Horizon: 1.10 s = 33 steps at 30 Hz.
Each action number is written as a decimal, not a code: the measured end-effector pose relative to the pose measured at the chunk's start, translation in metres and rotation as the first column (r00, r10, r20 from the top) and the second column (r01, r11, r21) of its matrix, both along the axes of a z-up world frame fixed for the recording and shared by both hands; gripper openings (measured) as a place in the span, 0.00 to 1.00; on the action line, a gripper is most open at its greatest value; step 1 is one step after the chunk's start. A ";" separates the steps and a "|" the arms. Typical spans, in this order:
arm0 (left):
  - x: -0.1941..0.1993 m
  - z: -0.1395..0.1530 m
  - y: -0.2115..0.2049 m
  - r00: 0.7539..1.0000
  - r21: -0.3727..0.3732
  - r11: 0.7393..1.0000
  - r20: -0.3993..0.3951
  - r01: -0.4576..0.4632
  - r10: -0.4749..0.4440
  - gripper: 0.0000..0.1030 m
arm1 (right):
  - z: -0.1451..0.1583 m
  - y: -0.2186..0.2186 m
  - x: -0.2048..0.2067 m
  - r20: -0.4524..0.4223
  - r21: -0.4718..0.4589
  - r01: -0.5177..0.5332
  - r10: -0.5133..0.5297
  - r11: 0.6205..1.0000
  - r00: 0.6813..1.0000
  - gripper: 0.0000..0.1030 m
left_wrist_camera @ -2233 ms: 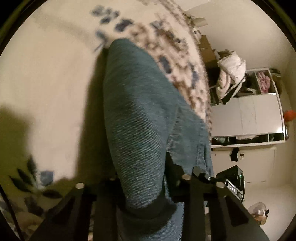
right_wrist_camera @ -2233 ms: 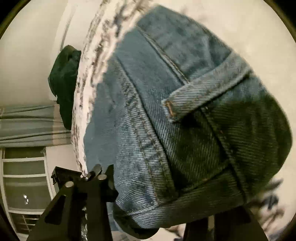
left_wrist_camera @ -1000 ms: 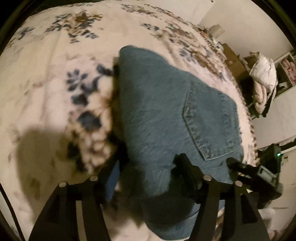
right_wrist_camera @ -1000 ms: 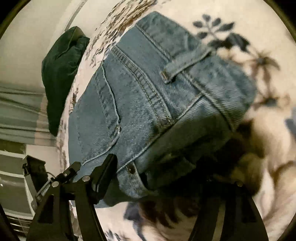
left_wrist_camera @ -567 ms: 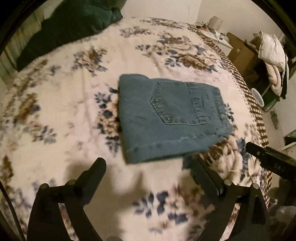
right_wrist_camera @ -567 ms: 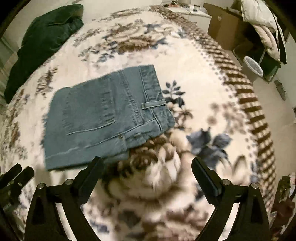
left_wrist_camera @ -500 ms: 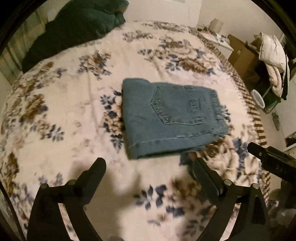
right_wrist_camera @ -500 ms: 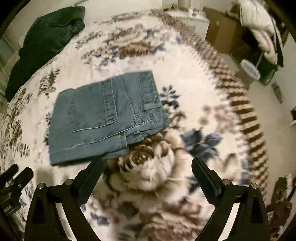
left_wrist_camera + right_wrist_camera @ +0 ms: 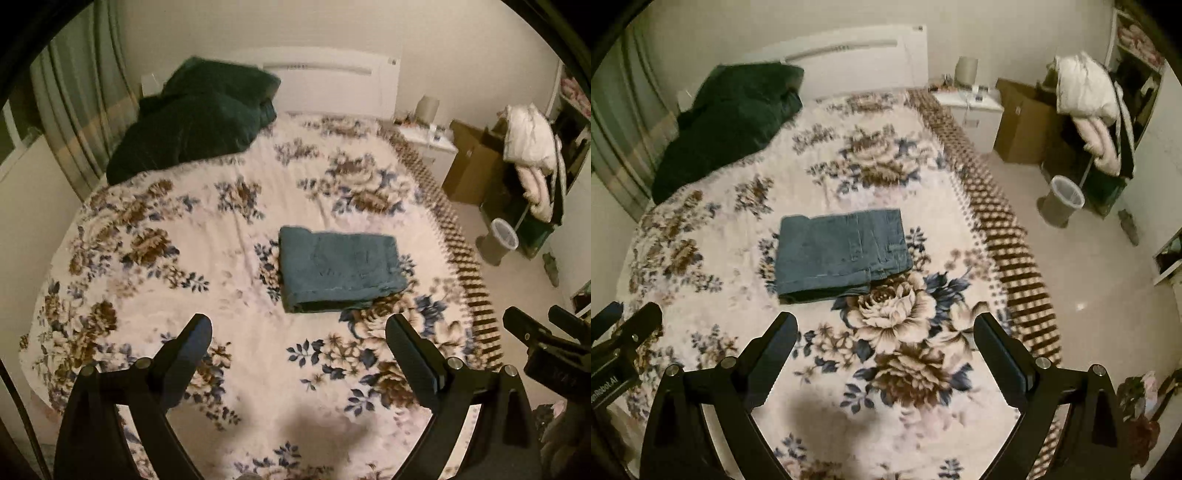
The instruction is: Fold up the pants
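The blue denim pants (image 9: pixel 338 267) lie folded into a flat rectangle on the floral bedspread (image 9: pixel 207 266), back pocket side up. They also show in the right wrist view (image 9: pixel 842 253). My left gripper (image 9: pixel 297 328) is open and empty, held high above the bed, well back from the pants. My right gripper (image 9: pixel 884 325) is open and empty too, at a similar height and distance. The right gripper's fingers (image 9: pixel 532 328) show at the right edge of the left wrist view, and the left gripper's fingers (image 9: pixel 631 325) at the left edge of the right wrist view.
A dark green pillow (image 9: pixel 195 114) lies at the head of the bed by the white headboard (image 9: pixel 332 81). Right of the bed are a white nightstand (image 9: pixel 971 114), a cardboard box (image 9: pixel 1023 122), a bin (image 9: pixel 1063 199) and a pile of clothes (image 9: pixel 1086 96).
Both grippers let go of the pants, opened wide and pulled up and back from the bed. The folded pants now lie still on the bedspread.
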State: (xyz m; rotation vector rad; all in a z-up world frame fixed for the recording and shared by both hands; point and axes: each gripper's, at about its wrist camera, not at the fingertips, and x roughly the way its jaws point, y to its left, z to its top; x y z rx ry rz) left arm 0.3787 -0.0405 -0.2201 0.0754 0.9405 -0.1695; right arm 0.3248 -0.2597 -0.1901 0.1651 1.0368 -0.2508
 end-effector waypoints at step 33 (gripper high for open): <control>-0.199 0.181 0.025 0.973 -0.013 0.999 0.231 0.030 -0.026 0.94 | 0.277 0.076 -0.259 0.212 -0.090 -0.074 0.091 0.993 0.973 0.95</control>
